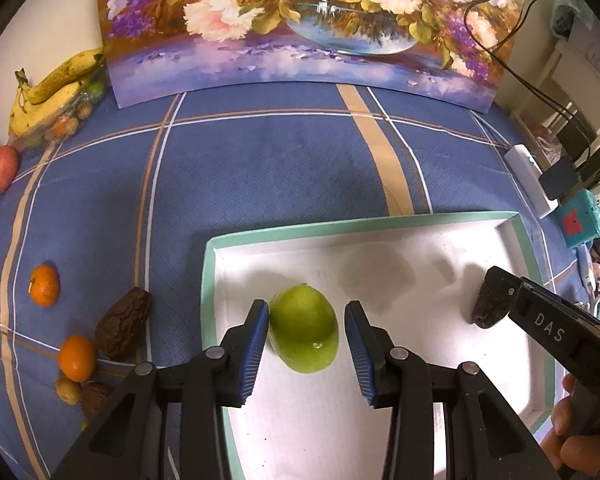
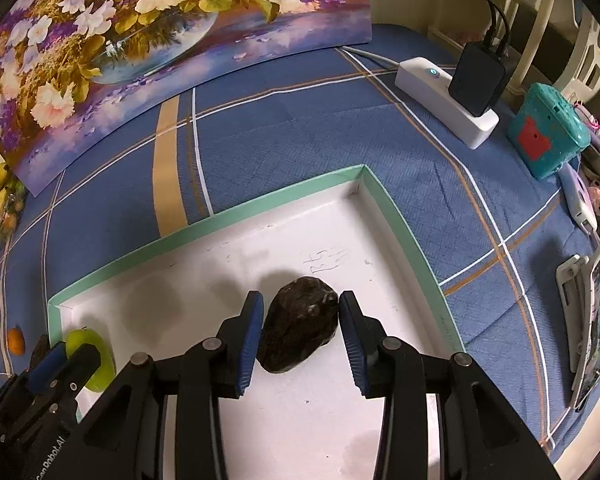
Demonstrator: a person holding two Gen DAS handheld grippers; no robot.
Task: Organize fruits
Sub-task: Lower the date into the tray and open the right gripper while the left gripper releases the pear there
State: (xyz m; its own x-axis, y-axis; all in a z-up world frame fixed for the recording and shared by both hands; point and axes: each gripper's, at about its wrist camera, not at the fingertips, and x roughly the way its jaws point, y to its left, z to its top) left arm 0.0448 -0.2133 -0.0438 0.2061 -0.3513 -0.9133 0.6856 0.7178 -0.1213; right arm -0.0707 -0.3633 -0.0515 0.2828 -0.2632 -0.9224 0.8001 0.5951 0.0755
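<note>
Your left claw [image 1: 306, 338] straddles the green fruit [image 1: 304, 330] in the tray [image 1: 380, 224], right pad clear, grip released. Your right claw [image 2: 300, 330] likewise straddles the dark avocado [image 2: 300, 322], released.

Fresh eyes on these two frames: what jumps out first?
A green fruit lies in the white tray between the fingers of the left gripper, and a dark wrinkled fruit lies between those of the right gripper. Behind the tray, a big flower painting leans at the back of the blue checked cloth.
</note>
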